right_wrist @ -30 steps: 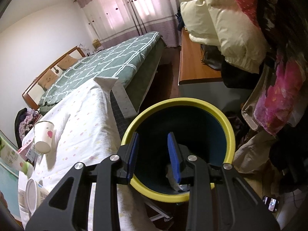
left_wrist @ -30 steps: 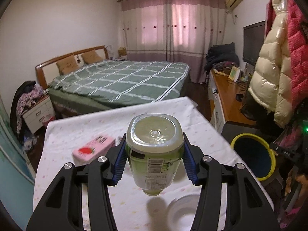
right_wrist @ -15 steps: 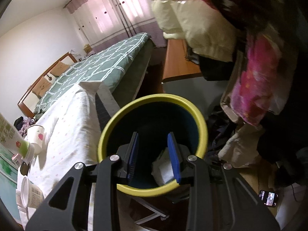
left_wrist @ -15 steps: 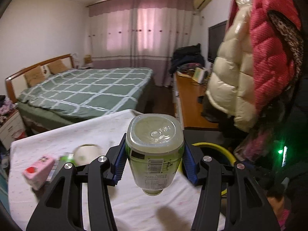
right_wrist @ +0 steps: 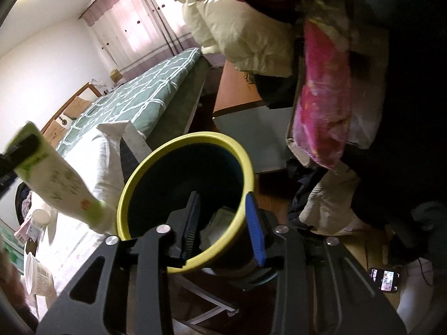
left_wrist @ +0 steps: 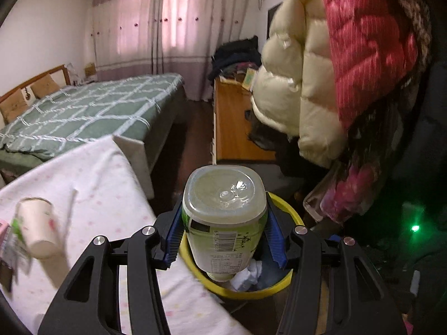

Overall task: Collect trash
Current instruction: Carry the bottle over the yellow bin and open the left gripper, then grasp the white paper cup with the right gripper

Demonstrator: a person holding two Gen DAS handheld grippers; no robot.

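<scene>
Left wrist: left tongs (left_wrist: 225, 234) clamped on green-tea bottle (left_wrist: 223, 217), blue pads pressed against both sides; bottle inverted, square clear base toward camera, pale yellow-green liquid, white label with barcode, neck pointing down over yellow-rimmed bin (left_wrist: 282, 284). Crumpled white paper (left_wrist: 248, 275) in bin. Paper cup (left_wrist: 39, 227) lying on its side on desk (left_wrist: 106, 184) at left, blurred. A second ago bottle over desk with bin off to the right; now directly above bin mouth, pink carton gone to frame edge. Right wrist: right tongs (right_wrist: 223, 223) empty, jaws opening, straddling near rim of bin (right_wrist: 156, 164), left pad inside, right pad outside; touching rim or not, cannot tell. Paper scraps in bin bottom. Bottle (right_wrist: 58, 178) entering from left, tilted, cap end just beside bin rim, held by black tongs at frame edge. Earlier frame: bottle barely in view at left edge, jaws narrower.
</scene>
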